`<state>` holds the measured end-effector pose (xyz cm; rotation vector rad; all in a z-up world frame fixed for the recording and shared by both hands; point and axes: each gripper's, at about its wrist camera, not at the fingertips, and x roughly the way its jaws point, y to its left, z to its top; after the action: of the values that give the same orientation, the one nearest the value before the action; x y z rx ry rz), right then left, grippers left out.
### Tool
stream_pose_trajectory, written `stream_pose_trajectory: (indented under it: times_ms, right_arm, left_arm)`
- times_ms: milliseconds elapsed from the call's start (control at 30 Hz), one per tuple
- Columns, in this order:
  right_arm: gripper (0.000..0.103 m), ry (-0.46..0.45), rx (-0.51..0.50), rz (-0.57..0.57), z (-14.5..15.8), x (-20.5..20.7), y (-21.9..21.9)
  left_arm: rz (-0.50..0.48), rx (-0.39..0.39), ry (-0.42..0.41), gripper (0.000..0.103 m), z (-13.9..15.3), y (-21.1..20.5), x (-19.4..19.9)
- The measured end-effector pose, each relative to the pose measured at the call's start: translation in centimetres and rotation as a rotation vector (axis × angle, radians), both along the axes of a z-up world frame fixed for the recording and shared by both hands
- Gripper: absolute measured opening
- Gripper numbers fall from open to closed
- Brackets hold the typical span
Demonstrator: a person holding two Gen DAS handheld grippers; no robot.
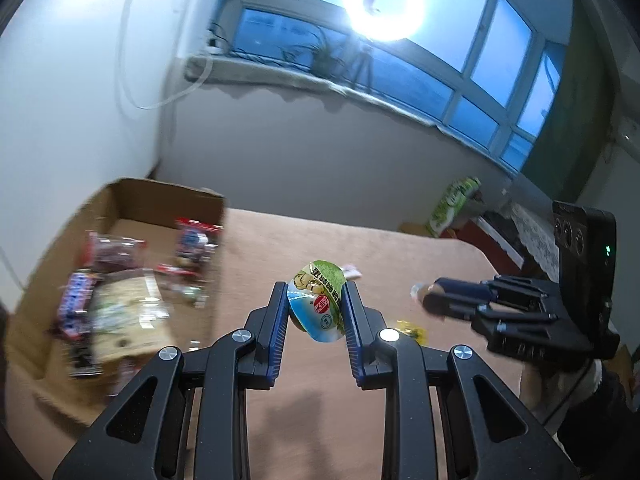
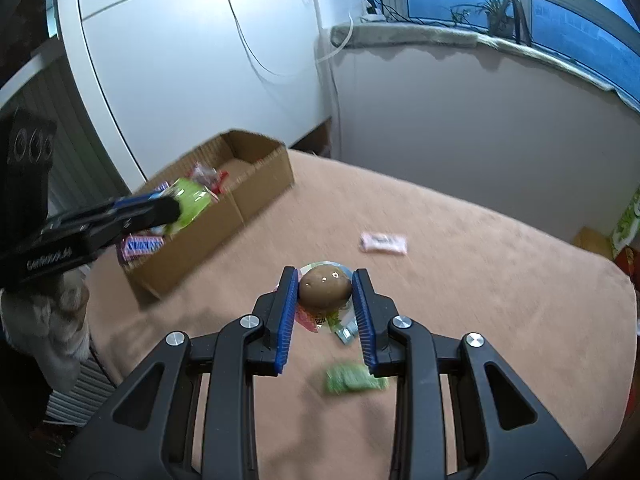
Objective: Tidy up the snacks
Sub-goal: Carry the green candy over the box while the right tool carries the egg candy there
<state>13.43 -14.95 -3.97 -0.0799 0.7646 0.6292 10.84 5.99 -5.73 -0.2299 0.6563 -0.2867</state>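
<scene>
My left gripper is shut on a round green-and-blue lidded snack cup and holds it above the tan table, to the right of the open cardboard box. The box holds several wrapped snacks, among them a Snickers bar. My right gripper is shut on a packaged brown egg above the table. In the right wrist view the left gripper hangs over the box with its green cup. In the left wrist view the right gripper is at the right.
A pink wrapped snack lies on the table beyond the right gripper. A green wrapper and a small teal packet lie under it. A yellow wrapper lies near the left fingers. A windowsill and wall stand behind.
</scene>
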Motion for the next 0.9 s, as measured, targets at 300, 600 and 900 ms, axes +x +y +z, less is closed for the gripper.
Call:
stream_pose_trajectory:
  times_ms: [300,600,900]
  right_arm:
    - [0.029,-0.014,0.032,0.061,2.6,3.0,5.1]
    - [0.029,-0.029,-0.012,0.145,3.3,5.8,11.7]
    - [0.029,0.005,-0.049,0.201,1.9,7.9,16.7]
  left_arm:
    - [0.130,0.054,-0.009,0.025,0.9,5.6,-1.8]
    - [0.243,0.099,0.012,0.025,-0.1,9.8,-2.0]
    - [0.280,0.142,0.053,0.025,-1.7,11.3,-1.5]
